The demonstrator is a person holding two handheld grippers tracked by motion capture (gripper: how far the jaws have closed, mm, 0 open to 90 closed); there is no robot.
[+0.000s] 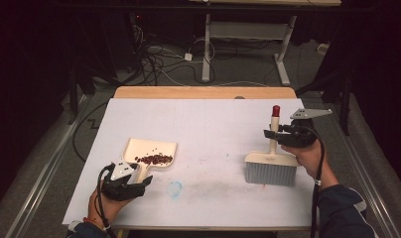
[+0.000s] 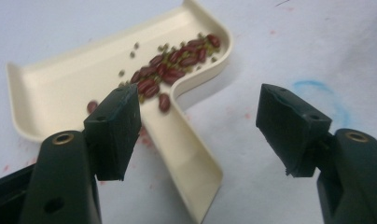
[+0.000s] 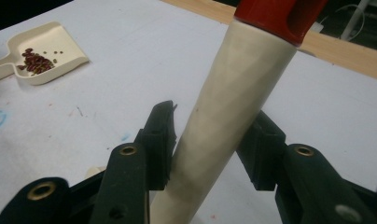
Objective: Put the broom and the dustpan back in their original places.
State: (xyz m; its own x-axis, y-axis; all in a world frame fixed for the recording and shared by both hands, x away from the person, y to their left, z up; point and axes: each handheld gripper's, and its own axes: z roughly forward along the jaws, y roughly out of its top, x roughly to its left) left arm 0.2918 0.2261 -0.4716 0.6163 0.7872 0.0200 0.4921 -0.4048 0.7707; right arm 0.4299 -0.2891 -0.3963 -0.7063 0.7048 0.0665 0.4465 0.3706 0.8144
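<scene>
Overhead light falls bright on the white tabletop (image 1: 208,124); bkgd drops to near-black. Soft shadow under the brush (image 1: 271,168). Gripper views: jaws soft-focus up close, slight blur throughout, no glare.

A: The high view looks forward and down over the whole white table (image 1: 208,124), with the floor and its cables beyond the far edge.

B: The left gripper view sits low and close, looking along its jaws at the cream dustpan (image 2: 65,88) of red beans (image 2: 177,63).

A: The right gripper view looks across the table past the brush handle (image 3: 228,121); the dustpan lies far off at its upper left, so all three views share it.
</scene>
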